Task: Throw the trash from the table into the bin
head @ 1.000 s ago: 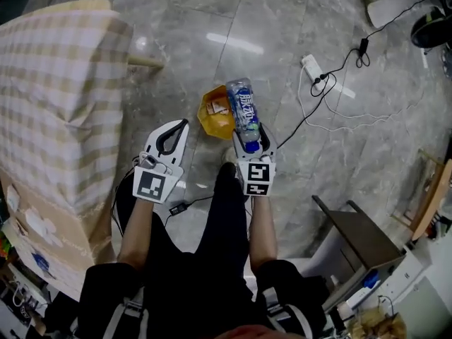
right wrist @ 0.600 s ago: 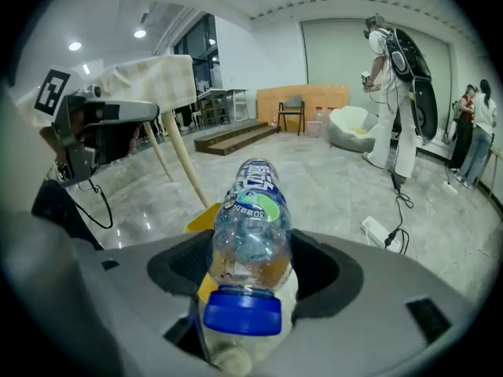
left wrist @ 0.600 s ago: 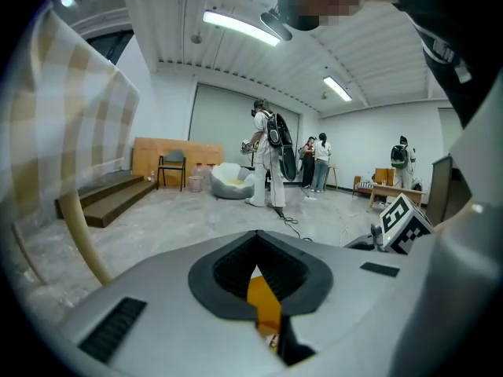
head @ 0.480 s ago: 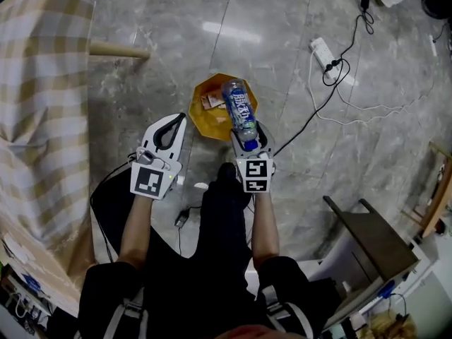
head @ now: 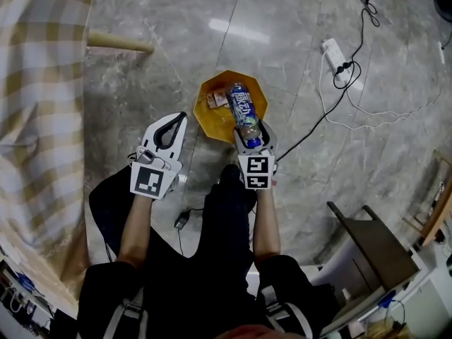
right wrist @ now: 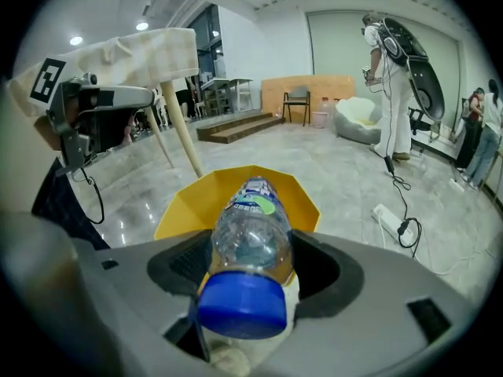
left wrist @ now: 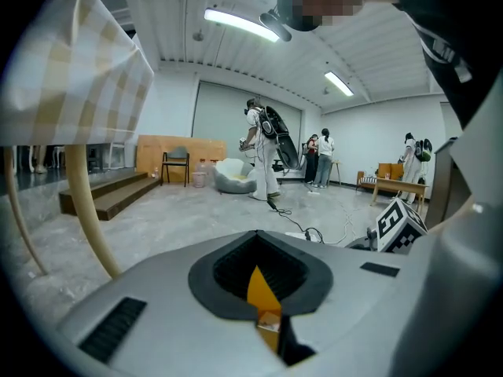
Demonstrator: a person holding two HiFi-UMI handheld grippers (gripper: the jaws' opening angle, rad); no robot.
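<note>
My right gripper (head: 251,131) is shut on a clear plastic bottle (head: 242,111) with a blue cap and a blue label. It holds the bottle over the near rim of the yellow bin (head: 212,120), which stands on the floor. In the right gripper view the bottle (right wrist: 250,238) lies between the jaws, cap toward the camera, with the bin (right wrist: 192,203) beyond it. Some paper trash (head: 218,100) lies inside the bin. My left gripper (head: 169,126) is shut and holds nothing, left of the bin. A sliver of the bin (left wrist: 260,291) shows past its jaws.
The table with a checked cloth (head: 39,97) stands at the left, one wooden leg (head: 119,43) reaching toward the bin. A power strip (head: 334,55) and black cables (head: 321,122) lie on the marble floor to the right. A dark chair (head: 373,242) is at the lower right. People stand far off (left wrist: 262,150).
The view has shifted so the bin sits fuller in frame. My right gripper has carried the bottle forward over the bin. The left gripper stays shut beside it.
</note>
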